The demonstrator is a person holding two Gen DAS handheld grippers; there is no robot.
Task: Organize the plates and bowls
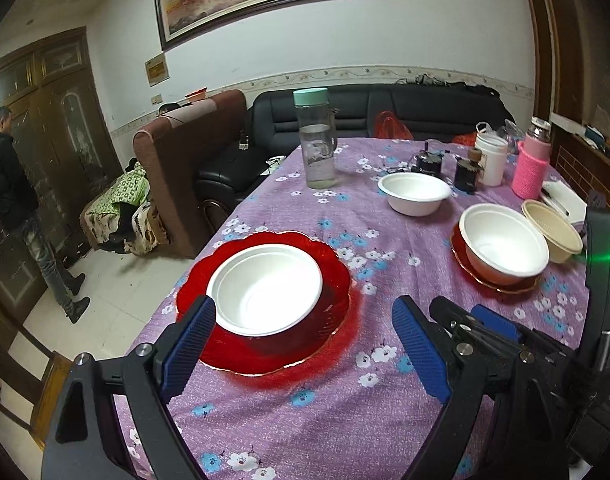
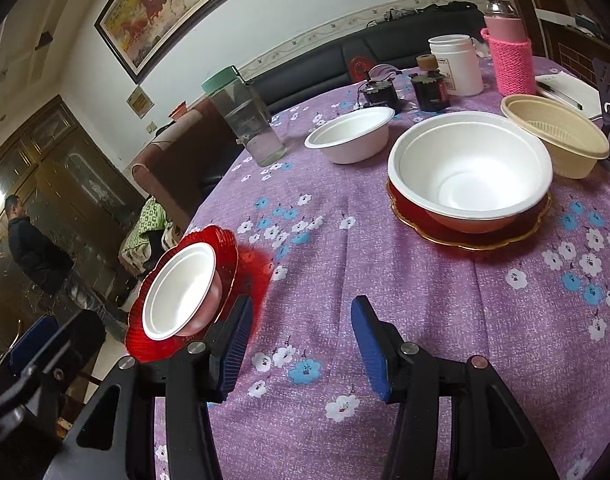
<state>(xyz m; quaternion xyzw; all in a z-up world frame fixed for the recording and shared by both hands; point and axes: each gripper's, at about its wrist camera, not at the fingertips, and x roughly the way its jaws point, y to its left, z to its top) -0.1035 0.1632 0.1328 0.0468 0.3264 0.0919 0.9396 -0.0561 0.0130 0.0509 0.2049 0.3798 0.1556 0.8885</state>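
Both tongs empty and wide: left tongs (image 1: 305,344) hover just short of the near red plate (image 1: 337,316), with its white bowl (image 1: 265,292) sitting inside; left blue pad is next to the plate's near-left rim, contact unclear. Right tongs (image 2: 301,344) sit over bare purple floral cloth on the surface (image 2: 425,300), nothing between the pads. Second set: bigger white bowl (image 2: 469,172) on a gold-edged red plate (image 2: 465,240), further in on the right. Loose small white bowl (image 2: 349,134) behind it, beige bowl (image 2: 557,140) just beside the gold-edged set, may touch. Handling guess: white bowls look like thin disposable pulp or foam, so very light, rims will flex and crush if squeezed hard; pinch one wall at the rim, gently. Red plates look glassy, rigid and slick, probably brittle; grip the scalloped edge, keep level. Near plate sits close to the surface edge, so a nudge could push it off. Water bottle (image 1: 317,140) and jars at the back are clear of the work.
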